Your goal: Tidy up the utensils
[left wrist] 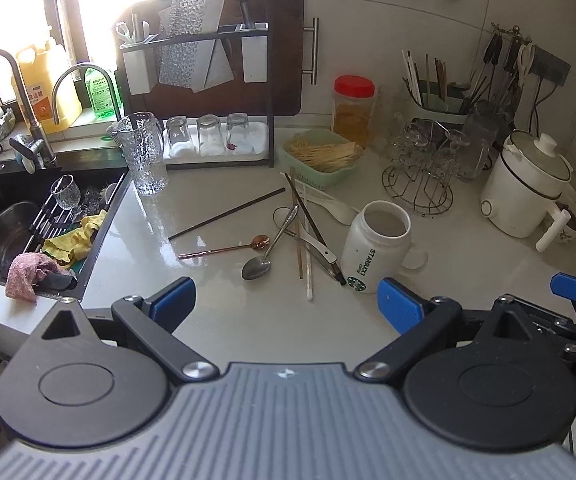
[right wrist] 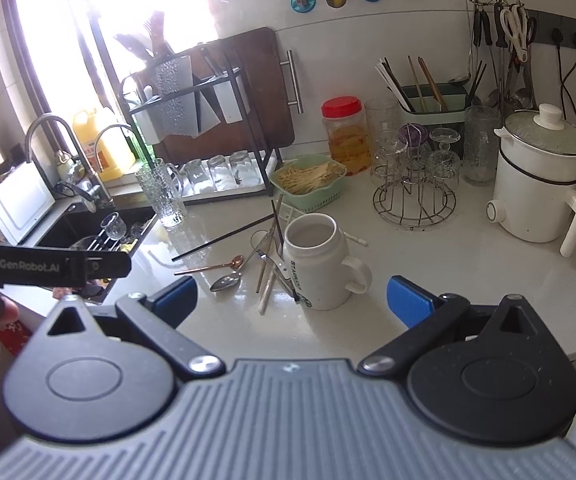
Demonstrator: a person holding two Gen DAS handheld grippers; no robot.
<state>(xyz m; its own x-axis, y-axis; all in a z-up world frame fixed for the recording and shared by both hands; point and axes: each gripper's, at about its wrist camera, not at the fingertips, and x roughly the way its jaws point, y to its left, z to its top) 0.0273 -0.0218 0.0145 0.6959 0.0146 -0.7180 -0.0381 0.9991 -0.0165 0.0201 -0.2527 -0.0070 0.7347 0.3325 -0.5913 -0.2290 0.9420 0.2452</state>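
Observation:
A heap of utensils lies on the pale counter: a steel spoon (left wrist: 256,267) (right wrist: 226,282), a copper spoon (left wrist: 228,247) (right wrist: 216,266), a black chopstick (left wrist: 227,213) (right wrist: 224,237), wooden and white chopsticks (left wrist: 299,236), and a white ceramic spoon (left wrist: 333,208). Just to their right stands a white Starbucks mug (left wrist: 377,246) (right wrist: 316,262), nothing visible inside. My left gripper (left wrist: 286,306) is open, hovering in front of the heap with nothing between its fingers. My right gripper (right wrist: 291,300) is open too, in front of the mug. A green utensil holder (left wrist: 439,106) (right wrist: 433,102) with chopsticks stands at the back.
A black sink (left wrist: 28,220) with a bowl, glasses and cloths lies to the left. A glass pitcher (left wrist: 144,154), a green basket of toothpicks (left wrist: 321,156), a red-lidded jar (left wrist: 353,110), a wire glass rack (left wrist: 423,164) and a white electric pot (left wrist: 527,186) ring the counter.

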